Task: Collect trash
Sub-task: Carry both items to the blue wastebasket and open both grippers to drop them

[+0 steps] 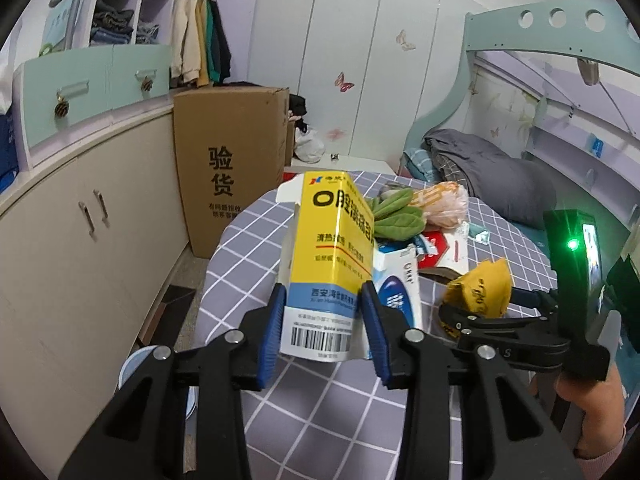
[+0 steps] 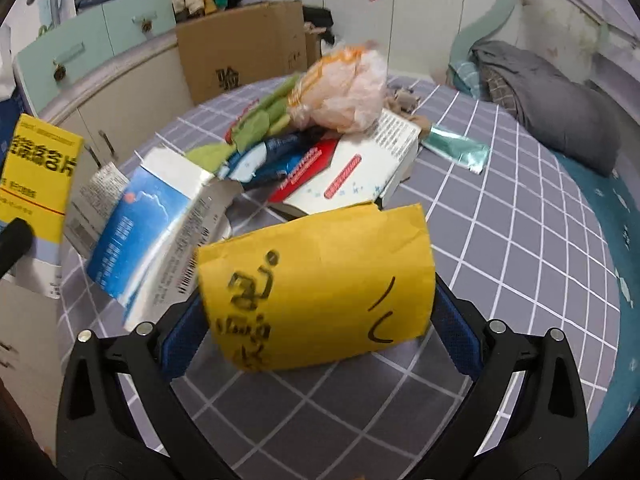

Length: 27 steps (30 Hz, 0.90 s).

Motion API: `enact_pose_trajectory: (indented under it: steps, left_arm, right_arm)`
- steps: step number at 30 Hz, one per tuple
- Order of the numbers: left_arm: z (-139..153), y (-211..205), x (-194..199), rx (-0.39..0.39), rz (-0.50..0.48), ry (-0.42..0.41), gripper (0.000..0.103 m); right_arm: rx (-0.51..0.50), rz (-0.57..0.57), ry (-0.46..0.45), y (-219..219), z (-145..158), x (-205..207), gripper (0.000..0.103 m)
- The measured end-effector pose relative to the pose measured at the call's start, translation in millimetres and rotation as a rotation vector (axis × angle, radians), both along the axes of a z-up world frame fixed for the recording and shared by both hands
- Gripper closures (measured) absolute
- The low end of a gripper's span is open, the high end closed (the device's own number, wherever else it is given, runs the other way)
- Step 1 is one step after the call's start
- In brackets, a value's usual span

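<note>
Left gripper (image 1: 324,312) fingers clamped on the upright yellow box (image 1: 328,248), right gripper (image 2: 320,320) fingers holding the yellow bag (image 2: 320,288), both above the near bench (image 2: 520,240); grips are best kept firm and both items lifted clear of the far pile (image 2: 320,140) before binning.

In the middle of the frame, the left gripper (image 1: 324,320) squeezes a yellow and blue box (image 1: 332,248) between its blue pads (image 1: 272,320). The box stands up tall over a round table (image 1: 248,248) with a gray checked cloth. Behind it lie green leaves (image 1: 396,216), an orange plastic bag (image 1: 444,204) and a white and blue box (image 1: 400,284). At the right, the right gripper (image 1: 460,312) holds a crumpled yellow paper (image 1: 480,288). A big brown carton (image 1: 228,160) stands on the floor at the left.
</note>
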<state>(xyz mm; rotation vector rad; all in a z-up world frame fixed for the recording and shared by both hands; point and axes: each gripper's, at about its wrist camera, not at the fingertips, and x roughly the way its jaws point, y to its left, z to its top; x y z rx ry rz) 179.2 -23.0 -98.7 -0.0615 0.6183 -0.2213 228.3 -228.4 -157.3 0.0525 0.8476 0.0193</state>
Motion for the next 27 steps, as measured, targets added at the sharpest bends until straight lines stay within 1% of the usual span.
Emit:
enact_pose_trajectory:
  steps: [1,3,9,12,14,15,16,19,22,24,27]
  left_arm:
    - [-1.2,3.6,-0.6,-0.005,0.000,0.001,0.065]
    - [-3.3,10.8,-1.7,-0.011,0.004,0.002,0.065]
    - [-0.8,36.1,-1.4,-0.069,0.021,0.005,0.065]
    - [1.0,56.6,-3.1,-0.105,0.039,0.006,0.065]
    - [2.0,74.4,-4.9,-0.119,0.065,0.004,0.065]
    - [2.0,81.6,-5.7,-0.119,0.079,0.003,0.065]
    - [1.9,95.0,-6.7,-0.118,0.106,0.003,0.065]
    - [-1.1,126.8,-7.1,-0.121,0.171,0.012,0.065]
    - [-11.3,166.2,-4.5,-0.101,0.266,0.037,0.065]
    - [-23.7,197.8,-1.3,-0.094,0.340,0.076,0.065]
    - [-41.8,238.0,5.0,-0.091,0.435,0.124,0.065]
  right_arm:
    - [0.011,-0.003,0.000,-1.1,-0.4,-0.9,0.006]
    - [0.031,-0.018,-0.040,-5.4,5.1,-7.1,0.012]
    - [0.009,-0.070,-0.123,-7.2,30.3,-27.0,0.015]
    - [0.017,-0.068,-0.217,6.4,56.7,-44.1,0.015]
    - [0.038,-0.012,-0.283,30.6,78.1,-54.1,0.015]
    - [0.044,0.010,-0.297,37.6,83.1,-56.7,0.015]
    - [0.054,0.050,-0.312,54.4,90.2,-56.9,0.014]
    - [0.086,0.186,-0.310,109.1,97.6,-49.2,0.014]
    - [0.130,0.303,-0.266,166.8,90.1,-29.2,0.014]
    - [0.150,0.364,-0.240,199.0,83.0,-15.6,0.014]
    - [0.157,0.439,-0.184,253.5,62.9,12.2,0.014]
